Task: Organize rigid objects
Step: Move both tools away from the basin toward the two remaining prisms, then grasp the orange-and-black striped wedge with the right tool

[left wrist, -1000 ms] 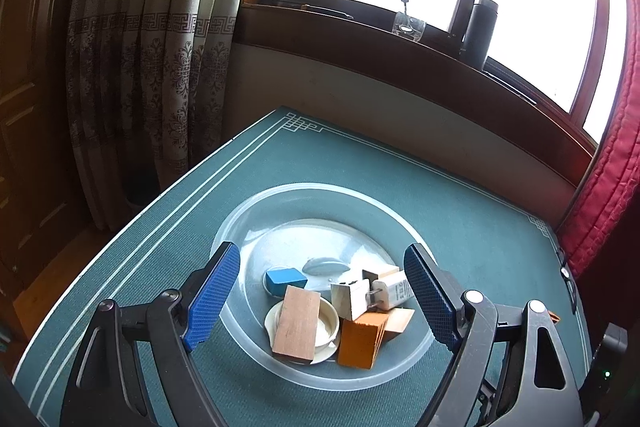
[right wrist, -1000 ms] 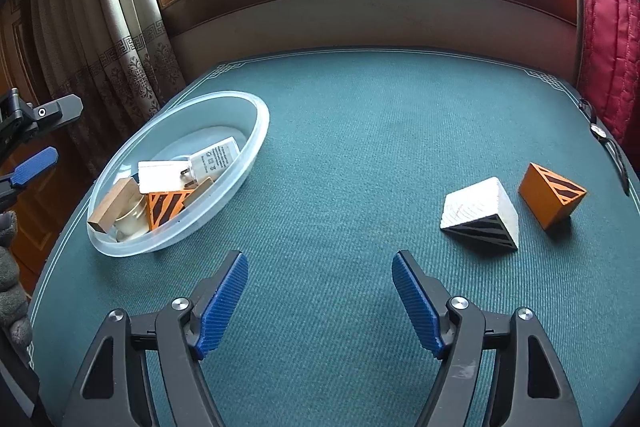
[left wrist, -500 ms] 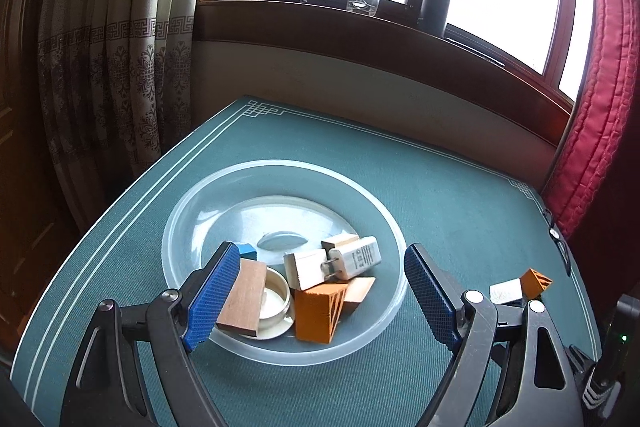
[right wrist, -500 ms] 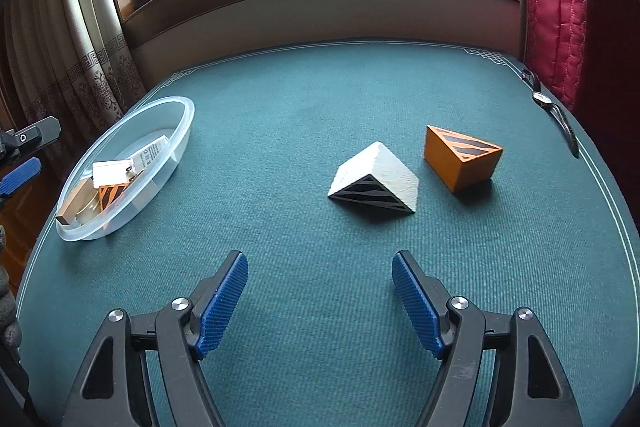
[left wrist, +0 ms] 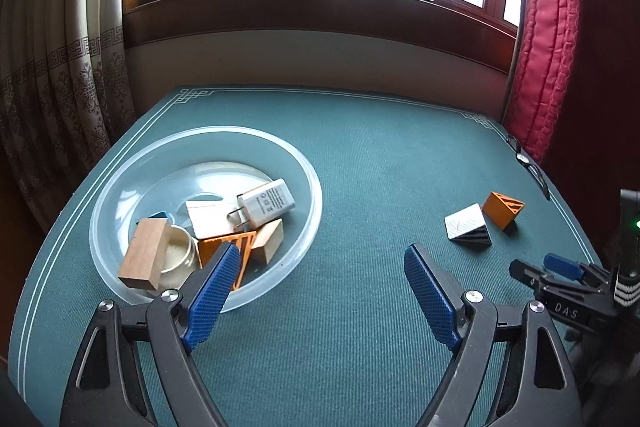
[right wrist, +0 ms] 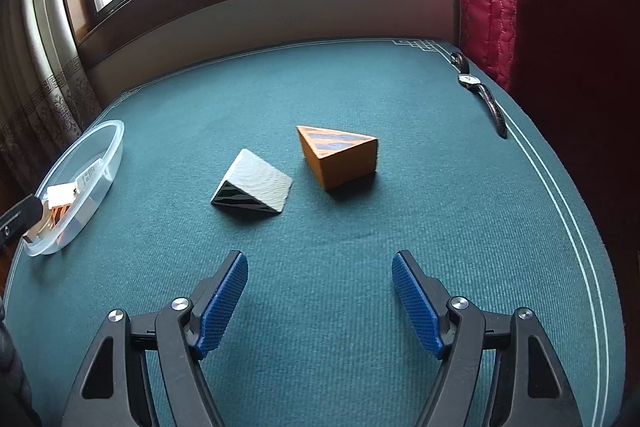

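Wedges, white and orange, lie side by side on the table ahead of the empty, wide-open right gripper; seemingly light, stiff wood, best pinched across flat striped ends.

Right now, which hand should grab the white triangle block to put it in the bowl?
Probably the right. The right gripper is open and empty with the white triangle block lying just ahead. The left gripper, also open, sits nearer the clear bowl, farther from the block.
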Demonstrator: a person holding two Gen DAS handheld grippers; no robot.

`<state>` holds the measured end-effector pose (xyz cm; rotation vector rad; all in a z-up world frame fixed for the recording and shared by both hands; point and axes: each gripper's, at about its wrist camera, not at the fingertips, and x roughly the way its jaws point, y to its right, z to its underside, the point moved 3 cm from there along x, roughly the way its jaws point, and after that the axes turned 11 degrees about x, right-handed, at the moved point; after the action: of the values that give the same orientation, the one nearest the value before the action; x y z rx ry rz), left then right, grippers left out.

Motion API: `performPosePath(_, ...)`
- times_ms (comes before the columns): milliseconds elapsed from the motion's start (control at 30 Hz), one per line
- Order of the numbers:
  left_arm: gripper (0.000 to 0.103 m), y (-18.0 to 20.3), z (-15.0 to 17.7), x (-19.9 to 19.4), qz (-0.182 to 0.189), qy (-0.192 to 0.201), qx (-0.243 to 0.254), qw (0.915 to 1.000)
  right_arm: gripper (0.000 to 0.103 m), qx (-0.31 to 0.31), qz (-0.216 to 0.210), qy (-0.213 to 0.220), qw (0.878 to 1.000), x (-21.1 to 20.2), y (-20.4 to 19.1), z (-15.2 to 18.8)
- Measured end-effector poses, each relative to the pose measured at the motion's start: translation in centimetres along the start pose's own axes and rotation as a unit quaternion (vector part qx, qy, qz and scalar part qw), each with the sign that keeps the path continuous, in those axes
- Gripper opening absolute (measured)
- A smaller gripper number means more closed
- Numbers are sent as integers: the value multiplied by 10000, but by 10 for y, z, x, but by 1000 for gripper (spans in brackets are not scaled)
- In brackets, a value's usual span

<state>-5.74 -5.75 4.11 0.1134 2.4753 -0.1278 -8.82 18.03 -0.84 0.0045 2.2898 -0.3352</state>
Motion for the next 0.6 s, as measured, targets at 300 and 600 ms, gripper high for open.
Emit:
performPosePath(300, 85, 22, 14, 17, 179, -254, 288, 9991, 78, 329, 23, -101, 9994, 20, 24, -33)
performPosePath(600, 85, 24, 19, 26, 210, -379, 326, 9985, 78, 293, -37, -43, 9996, 39, 12, -54)
